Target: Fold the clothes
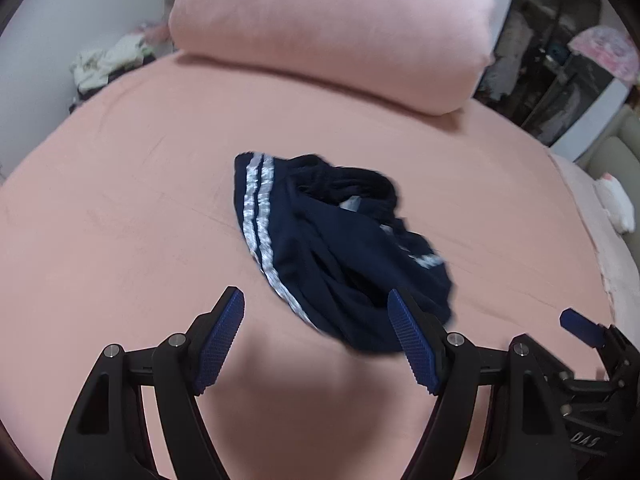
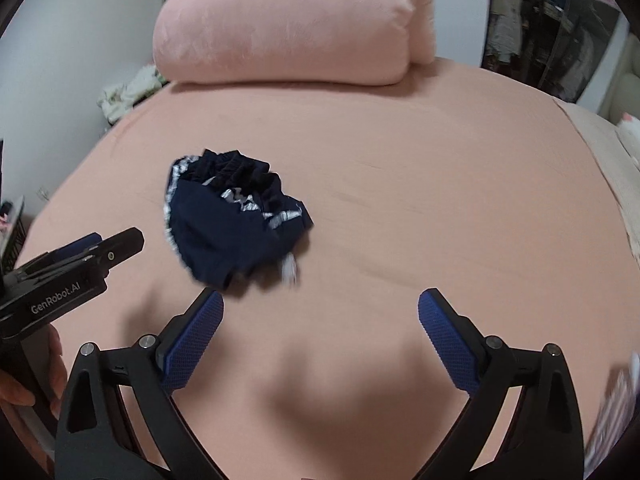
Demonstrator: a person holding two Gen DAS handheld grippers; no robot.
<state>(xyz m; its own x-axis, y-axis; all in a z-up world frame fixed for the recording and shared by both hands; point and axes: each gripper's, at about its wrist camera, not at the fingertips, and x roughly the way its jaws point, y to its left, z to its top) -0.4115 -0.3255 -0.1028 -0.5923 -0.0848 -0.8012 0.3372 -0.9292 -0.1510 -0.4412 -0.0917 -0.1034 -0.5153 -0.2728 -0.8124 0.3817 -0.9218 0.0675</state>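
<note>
Navy shorts (image 1: 328,248) with two white side stripes lie crumpled on the pink bed (image 1: 120,220), waistband away from me. In the right wrist view the shorts (image 2: 228,224) lie left of centre, bunched and blurred. My left gripper (image 1: 316,328) is open and empty, its right finger over the near edge of the shorts. My right gripper (image 2: 320,320) is open and empty over bare sheet, just right of and nearer than the shorts. The right gripper (image 1: 584,332) also shows at the lower right of the left wrist view; the left gripper (image 2: 80,256) shows at the left of the right wrist view.
A large pink rolled blanket (image 1: 332,28) lies across the far end of the bed. A pile of light clothes (image 1: 108,60) sits at the far left by the wall. An open wardrobe (image 1: 560,40) stands far right. A white soft item (image 1: 612,200) lies at the right edge.
</note>
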